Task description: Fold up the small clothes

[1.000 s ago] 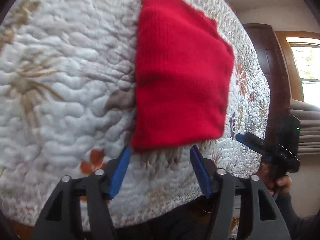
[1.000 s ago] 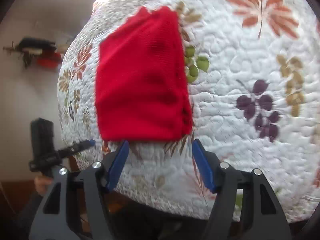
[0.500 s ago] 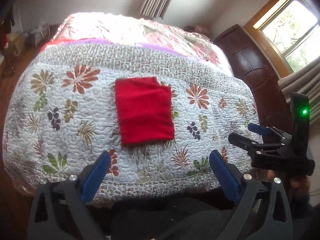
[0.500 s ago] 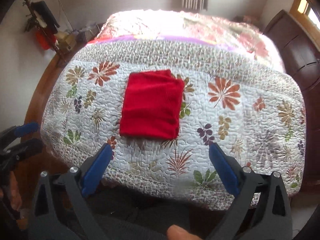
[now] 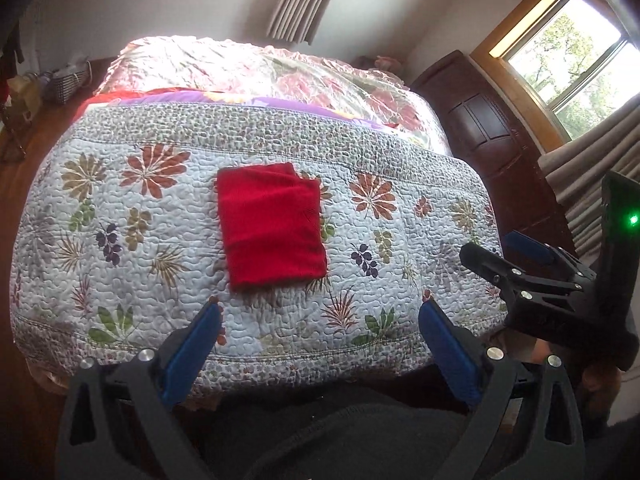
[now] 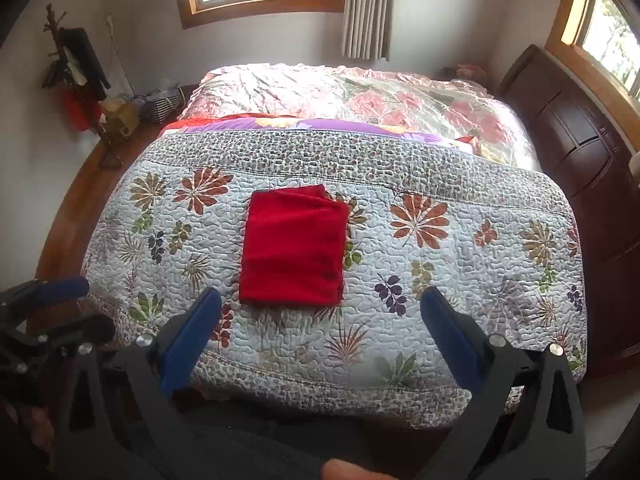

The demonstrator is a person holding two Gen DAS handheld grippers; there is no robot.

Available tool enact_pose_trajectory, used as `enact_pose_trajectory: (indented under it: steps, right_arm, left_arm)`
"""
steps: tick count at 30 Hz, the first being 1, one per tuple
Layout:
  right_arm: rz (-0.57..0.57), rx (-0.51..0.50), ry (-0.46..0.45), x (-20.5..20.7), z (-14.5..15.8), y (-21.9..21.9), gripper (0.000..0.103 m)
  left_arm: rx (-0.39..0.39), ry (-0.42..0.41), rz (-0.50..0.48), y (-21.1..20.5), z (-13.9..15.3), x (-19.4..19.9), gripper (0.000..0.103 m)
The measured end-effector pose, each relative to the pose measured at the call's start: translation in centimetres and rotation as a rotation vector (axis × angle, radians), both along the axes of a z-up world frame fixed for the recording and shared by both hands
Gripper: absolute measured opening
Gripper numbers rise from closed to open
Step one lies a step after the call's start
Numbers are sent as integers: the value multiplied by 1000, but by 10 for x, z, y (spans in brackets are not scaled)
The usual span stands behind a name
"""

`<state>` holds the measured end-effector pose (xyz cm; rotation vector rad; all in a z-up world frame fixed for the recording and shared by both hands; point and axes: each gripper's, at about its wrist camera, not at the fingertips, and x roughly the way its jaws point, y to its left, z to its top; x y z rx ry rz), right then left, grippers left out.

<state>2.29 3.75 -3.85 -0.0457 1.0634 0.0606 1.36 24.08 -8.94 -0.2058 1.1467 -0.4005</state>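
Note:
A red garment (image 5: 272, 226) (image 6: 294, 246), folded into a neat rectangle, lies flat on the floral quilt (image 5: 400, 240) (image 6: 440, 260) near the bed's foot. My left gripper (image 5: 320, 316) is open and empty, held back from the bed edge, well short of the garment. My right gripper (image 6: 322, 300) is open too, with nothing between its blue pads. It also shows at the right of the left wrist view (image 5: 496, 250), and the left gripper (image 6: 64, 306) shows at the lower left of the right wrist view. Neither touches the cloth.
A shiny pink floral cover (image 6: 360, 100) spreads over the far half of the bed. A dark wooden headboard (image 6: 580, 152) runs along the right. A coat stand (image 6: 76, 76) and a basket (image 6: 160, 104) stand at the back left. Windows with curtains (image 6: 366, 8) are behind.
Both grippers pulled well back and up from just in front of the garment, and their jaws opened wider. The whole bed is now in view. The folded garment has not moved.

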Motion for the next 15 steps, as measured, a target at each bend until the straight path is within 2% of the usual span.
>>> enact_pose_trajectory:
  steps: [15]
  right_arm:
    - [-7, -17, -32, -6, 7, 13, 100]
  left_arm:
    - [-10, 8, 11, 7, -4, -1, 99]
